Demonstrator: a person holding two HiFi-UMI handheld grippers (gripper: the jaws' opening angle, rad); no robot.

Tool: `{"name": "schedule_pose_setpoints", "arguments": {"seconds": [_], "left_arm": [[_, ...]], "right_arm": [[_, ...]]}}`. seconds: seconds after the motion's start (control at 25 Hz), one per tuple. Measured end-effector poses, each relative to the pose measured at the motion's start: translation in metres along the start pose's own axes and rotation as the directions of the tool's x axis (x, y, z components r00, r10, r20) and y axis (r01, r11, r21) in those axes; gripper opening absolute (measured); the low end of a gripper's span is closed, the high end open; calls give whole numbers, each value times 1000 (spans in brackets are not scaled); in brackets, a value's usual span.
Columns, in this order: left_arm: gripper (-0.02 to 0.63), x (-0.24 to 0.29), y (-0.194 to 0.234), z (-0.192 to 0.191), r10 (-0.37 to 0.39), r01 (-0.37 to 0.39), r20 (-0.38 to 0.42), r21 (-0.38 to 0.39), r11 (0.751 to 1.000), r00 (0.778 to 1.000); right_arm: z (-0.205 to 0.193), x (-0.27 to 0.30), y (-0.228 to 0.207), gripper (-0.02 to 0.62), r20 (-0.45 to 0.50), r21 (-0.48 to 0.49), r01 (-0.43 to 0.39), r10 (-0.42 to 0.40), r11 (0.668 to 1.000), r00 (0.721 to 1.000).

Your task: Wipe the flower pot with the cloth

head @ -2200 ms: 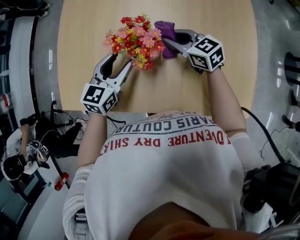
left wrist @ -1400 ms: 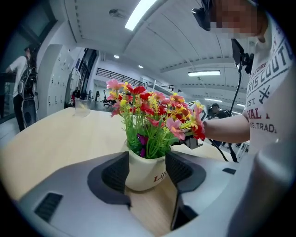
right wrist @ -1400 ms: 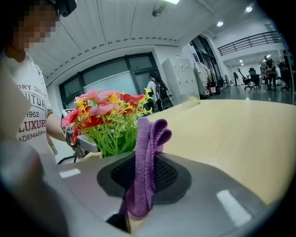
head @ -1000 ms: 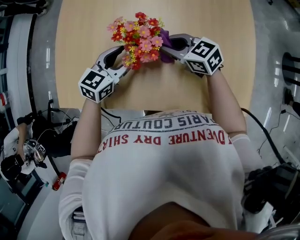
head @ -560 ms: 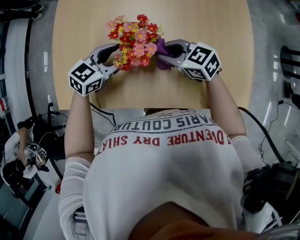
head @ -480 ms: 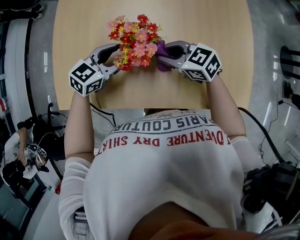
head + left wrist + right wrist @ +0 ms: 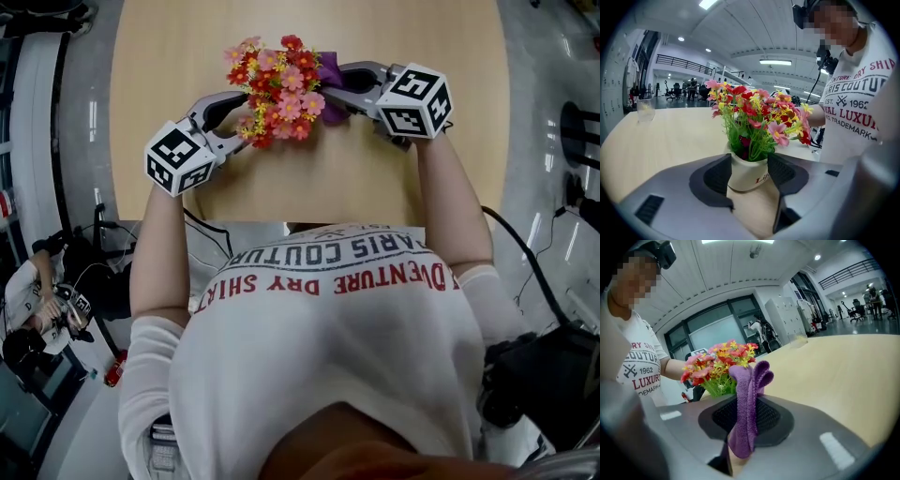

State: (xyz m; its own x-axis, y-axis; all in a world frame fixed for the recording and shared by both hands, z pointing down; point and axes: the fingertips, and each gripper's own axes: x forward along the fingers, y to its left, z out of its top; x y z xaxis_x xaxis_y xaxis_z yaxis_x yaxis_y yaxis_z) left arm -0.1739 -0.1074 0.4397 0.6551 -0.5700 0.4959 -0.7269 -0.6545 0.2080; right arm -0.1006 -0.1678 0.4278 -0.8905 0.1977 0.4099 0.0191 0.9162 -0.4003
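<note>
Firmly clenched, the right tool pinches a folded purple cloth between its pads, with the loose end sticking up past the jaw tips. From the head view, the cloth sits hard against the right side of the flowers; whether it touches the pot underneath cannot be told. The left tool grips the white flower pot, one dark pad pressed on each side. The pot stands upright, low over the wooden table, with both tools meeting around it near the table's middle.
</note>
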Motion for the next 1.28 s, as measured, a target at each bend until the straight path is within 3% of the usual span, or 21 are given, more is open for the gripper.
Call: {"name": "schedule_pose_setpoints", "arguments": {"seconds": [0.44,0.68,0.92,1.08,1.16,1.28], "left_arm": [[230,2,3,-2,-1,1,5,-6,1000,1000],[230,-2,2,0,18,-18,-10,2,1000,1000],[230,-17,3,-5,135,-134,25,-20,991,991],[230,-30,-6,-8,300,-288,90,-124,950,950],[230,-27,-17,-11,328,-304,111,-190,934,938],[230,-15,-27,-14,345,-315,111,-226,922,932]], "right_arm": [[-25,28,-25,67,-164,-45,19,-26,999,986],[-28,34,-29,67,-204,-82,42,-58,996,977],[-23,30,-33,67,-159,-72,61,-72,996,985],[-9,26,-36,67,-97,-46,77,-81,996,992],[-5,26,-35,67,-83,-46,76,-80,996,993],[-4,25,-33,67,-79,-48,73,-77,996,994]]}}
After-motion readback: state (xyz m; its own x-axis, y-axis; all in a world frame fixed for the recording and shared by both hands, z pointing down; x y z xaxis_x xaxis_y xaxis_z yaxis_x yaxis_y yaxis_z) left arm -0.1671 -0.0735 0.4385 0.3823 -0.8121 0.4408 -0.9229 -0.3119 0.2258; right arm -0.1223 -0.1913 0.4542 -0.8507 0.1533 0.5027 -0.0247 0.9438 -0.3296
